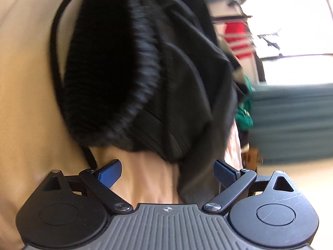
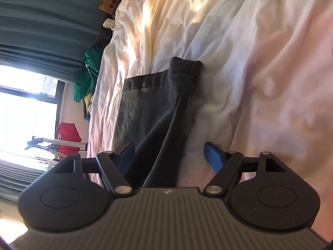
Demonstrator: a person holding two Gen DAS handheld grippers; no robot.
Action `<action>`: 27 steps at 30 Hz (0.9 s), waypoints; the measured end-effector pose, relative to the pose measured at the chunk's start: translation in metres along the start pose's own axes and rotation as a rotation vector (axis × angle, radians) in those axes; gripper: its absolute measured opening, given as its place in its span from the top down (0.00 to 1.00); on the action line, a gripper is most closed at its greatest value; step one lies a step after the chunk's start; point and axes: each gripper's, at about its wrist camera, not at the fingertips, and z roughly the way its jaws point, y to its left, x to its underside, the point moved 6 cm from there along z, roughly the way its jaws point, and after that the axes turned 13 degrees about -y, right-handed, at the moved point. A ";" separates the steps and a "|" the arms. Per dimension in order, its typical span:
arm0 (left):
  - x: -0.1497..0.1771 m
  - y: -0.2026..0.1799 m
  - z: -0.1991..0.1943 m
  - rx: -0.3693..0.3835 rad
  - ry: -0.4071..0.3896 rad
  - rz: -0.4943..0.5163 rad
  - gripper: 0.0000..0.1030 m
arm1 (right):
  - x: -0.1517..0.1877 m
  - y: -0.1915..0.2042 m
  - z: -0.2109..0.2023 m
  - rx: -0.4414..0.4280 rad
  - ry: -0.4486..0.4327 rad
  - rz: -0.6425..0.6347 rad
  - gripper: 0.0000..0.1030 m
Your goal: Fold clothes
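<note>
Lying on bedsheet [image 2: 260,41] – dark trousers [image 2: 149,108], hem edge free

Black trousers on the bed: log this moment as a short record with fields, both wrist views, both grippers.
garment: black trousers, ribbed waistband with drawcord in left view, hemmed leg end in right view
surface: pale bed sheet
left gripper: open, nothing between the pads, sheet below
right gripper: open, trouser leg lies between the fingers, pads not pressing it
background: green garment, paper bag, teal curtain
image quality: left view motion-blurred
</note>
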 end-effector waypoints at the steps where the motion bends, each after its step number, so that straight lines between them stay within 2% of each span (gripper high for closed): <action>1: -0.001 0.002 0.004 0.002 -0.007 -0.027 0.06 | 0.000 0.000 0.003 0.001 -0.004 -0.006 0.30; 4: -0.004 0.004 0.010 0.013 -0.045 -0.094 0.06 | -0.004 0.003 0.010 -0.004 -0.029 -0.016 0.37; 6: -0.007 0.007 0.010 0.019 -0.068 -0.134 0.07 | -0.007 0.003 0.015 0.001 -0.042 -0.021 0.50; 8: -0.009 0.011 0.009 0.011 -0.083 -0.178 0.14 | -0.010 0.001 0.019 0.013 -0.055 -0.026 0.74; 12: -0.007 0.017 0.006 -0.037 -0.092 -0.217 0.46 | -0.015 -0.007 0.029 0.032 -0.079 -0.002 0.77; 14: -0.007 0.015 0.002 -0.039 -0.101 -0.217 0.58 | -0.019 -0.011 0.032 0.040 -0.107 0.024 0.85; 16: -0.006 0.013 -0.003 -0.041 -0.111 -0.214 0.70 | -0.024 -0.014 0.034 0.032 -0.137 0.058 0.89; 19: -0.013 -0.009 -0.020 -0.029 -0.142 -0.139 0.83 | -0.029 -0.016 0.036 0.011 -0.170 0.070 0.93; 24: -0.038 -0.058 -0.066 -0.005 -0.207 0.032 0.87 | -0.035 -0.007 0.034 -0.013 -0.221 0.036 0.93; 27: -0.060 -0.074 -0.102 -0.021 -0.256 0.080 0.88 | -0.043 -0.002 0.030 -0.042 -0.260 0.053 0.94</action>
